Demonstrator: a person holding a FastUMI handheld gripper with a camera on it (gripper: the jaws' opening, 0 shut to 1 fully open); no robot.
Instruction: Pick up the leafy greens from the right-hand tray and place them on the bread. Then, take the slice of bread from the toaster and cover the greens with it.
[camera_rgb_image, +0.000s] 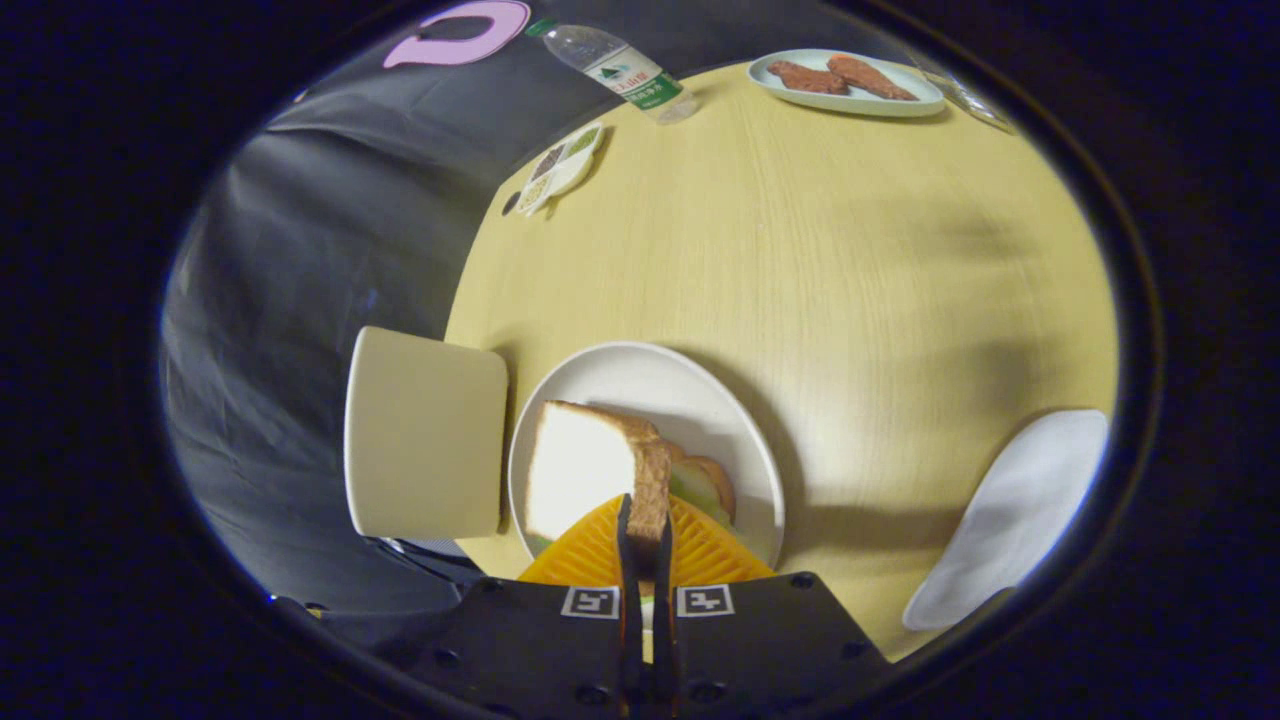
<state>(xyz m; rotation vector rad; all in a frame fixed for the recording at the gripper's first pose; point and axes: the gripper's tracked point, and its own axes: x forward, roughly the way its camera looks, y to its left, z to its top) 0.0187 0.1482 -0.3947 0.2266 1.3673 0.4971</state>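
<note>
My gripper (645, 530) is shut on a slice of bread (585, 470), pinching its brown crust edge between the two orange fingers (585, 558). The slice hangs tilted over a round white plate (660, 385) just ahead of the fingers. On the plate, under and beside the slice, lie leafy greens (695, 490) with the brown edge of another bread slice (718, 480) beneath them. A cream-coloured toaster (425, 435) stands directly left of the plate. The right-hand white tray (1015, 515) sits off to the right of the fingers, with nothing visible on it.
The round yellow wooden table (800, 250) stretches beyond the plate. At its far side stand a water bottle (620, 72), a small divided dish (560, 165) and a pale plate with two brown meat pieces (845, 80). Dark cloth wall (300, 250) lies left of the table.
</note>
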